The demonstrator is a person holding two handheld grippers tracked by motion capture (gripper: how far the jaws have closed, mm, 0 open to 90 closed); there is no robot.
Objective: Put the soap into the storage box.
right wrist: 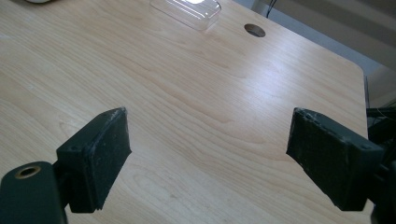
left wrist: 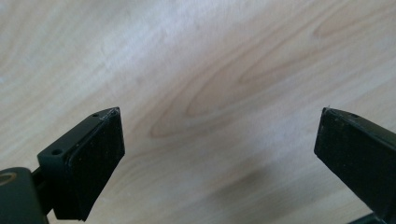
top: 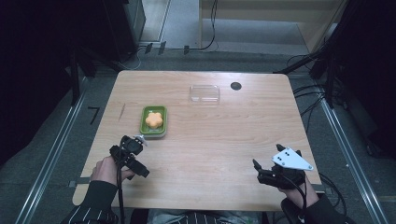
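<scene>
Down at the near left of the wooden table, the left gripper sits just short of the green tray, its tip close to the tray's near edge but apart from it. That tray lies left of the table's middle and carries an orange flower-shaped piece in its hollow. In the left gripper view the two black jaws stand wide apart with bare wood grain between them, so the left gripper holds nothing. Over at the near right corner, the right gripper rests low above the tabletop, a grey three-cornered plate on top of it, well apart from the tray. Its own view shows its jaws spread wide as well, with nothing held between them, and the right gripper looks across the table toward a clear plastic lid at the far side and a round hole in the tabletop beside it. From above, the clear plastic lid lies flat near the far edge, well away from the tray.
</scene>
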